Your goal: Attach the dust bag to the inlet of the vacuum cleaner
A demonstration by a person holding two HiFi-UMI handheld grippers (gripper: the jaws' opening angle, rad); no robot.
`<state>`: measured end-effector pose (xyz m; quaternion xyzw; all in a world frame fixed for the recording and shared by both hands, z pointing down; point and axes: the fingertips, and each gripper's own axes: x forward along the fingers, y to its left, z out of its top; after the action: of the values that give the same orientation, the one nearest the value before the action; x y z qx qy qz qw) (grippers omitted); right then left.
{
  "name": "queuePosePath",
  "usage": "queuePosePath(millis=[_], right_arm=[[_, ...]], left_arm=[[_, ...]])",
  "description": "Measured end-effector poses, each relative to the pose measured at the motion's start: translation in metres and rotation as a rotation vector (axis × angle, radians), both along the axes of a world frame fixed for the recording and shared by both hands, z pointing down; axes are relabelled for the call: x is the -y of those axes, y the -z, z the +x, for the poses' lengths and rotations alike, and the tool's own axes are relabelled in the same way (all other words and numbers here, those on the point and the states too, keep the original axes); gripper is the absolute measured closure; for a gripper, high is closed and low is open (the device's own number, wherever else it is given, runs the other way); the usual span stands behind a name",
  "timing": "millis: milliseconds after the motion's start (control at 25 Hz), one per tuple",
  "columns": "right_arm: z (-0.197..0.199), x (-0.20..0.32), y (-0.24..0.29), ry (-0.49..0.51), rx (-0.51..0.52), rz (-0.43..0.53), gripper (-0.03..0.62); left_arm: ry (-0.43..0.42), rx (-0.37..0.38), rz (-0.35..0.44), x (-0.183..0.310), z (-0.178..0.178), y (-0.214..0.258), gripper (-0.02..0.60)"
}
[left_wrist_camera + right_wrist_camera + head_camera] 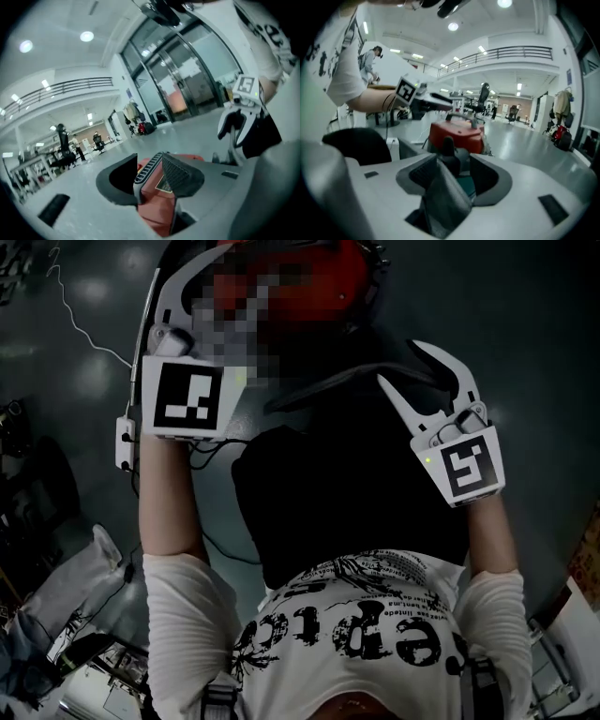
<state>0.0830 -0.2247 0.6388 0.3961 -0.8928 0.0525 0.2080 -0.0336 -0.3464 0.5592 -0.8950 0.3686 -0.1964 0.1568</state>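
The left gripper [149, 176] and right gripper [457, 176] both hung released, nothing between their jaws. The red drum-shaped vacuum cleaner [457, 136] lay at twelve o'clock beyond them; no dust bag or inlet showed in any view. Probably best: find the bag's collar, grip opposite edges, press squarely. A thin white cable [82, 326] at ten o'clock might snag

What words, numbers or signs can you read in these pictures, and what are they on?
Nothing reads clearly.
Shirt: big black lettering, upside down and creased, not surely readable; the small line by it is too small.
Left marker cube and right marker cube: black-and-white square patterns, no words.
Label on the red vacuum cleaner: too blurred.
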Motion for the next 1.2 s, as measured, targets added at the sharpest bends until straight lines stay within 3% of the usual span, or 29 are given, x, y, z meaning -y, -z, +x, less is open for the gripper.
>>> queuePosePath(millis=[120,160,240,280,360,520,720,880,1200], right_arm=[[0.022,0.017,0.034,-0.149,0.213,0.030,0.379],[0.029,0.025,0.037,-0.194,0.251,0.019,0.379],[0.035,0.038,0.038,-0.258,0.265,0.012,0.383],[0.038,0.043,0.040,-0.291,0.256,0.029,0.418],[0.050,0.049,0.051,-0.371,0.236,0.084,0.587],[0.071,0.065,0.092,-0.459,0.214,0.134,0.591],[0.059,0.054,0.140,-0.439,0.206,0.004,0.591],[0.046,0.044,0.242,-0.391,0.207,0.005,0.591],[0.049,-0.011,0.499,-0.327,0.196,0.123,0.591]], left_arm=[[0.211,-0.407,-0.062,-0.026,-0.034,0.024,0.423],[0.280,-0.504,-0.081,-0.034,-0.047,0.024,0.423],[0.379,-0.611,-0.099,-0.050,-0.063,0.019,0.426],[0.416,-0.631,-0.100,-0.057,-0.067,0.016,0.452],[0.468,-0.648,-0.111,-0.066,-0.072,0.012,0.578],[0.487,-0.609,-0.160,-0.064,-0.072,0.022,0.578],[0.517,-0.601,-0.300,-0.080,-0.066,0.072,0.578],[0.541,-0.640,-0.325,-0.097,-0.055,0.166,0.578],[0.479,-0.622,-0.208,-0.150,-0.030,0.432,0.578]])
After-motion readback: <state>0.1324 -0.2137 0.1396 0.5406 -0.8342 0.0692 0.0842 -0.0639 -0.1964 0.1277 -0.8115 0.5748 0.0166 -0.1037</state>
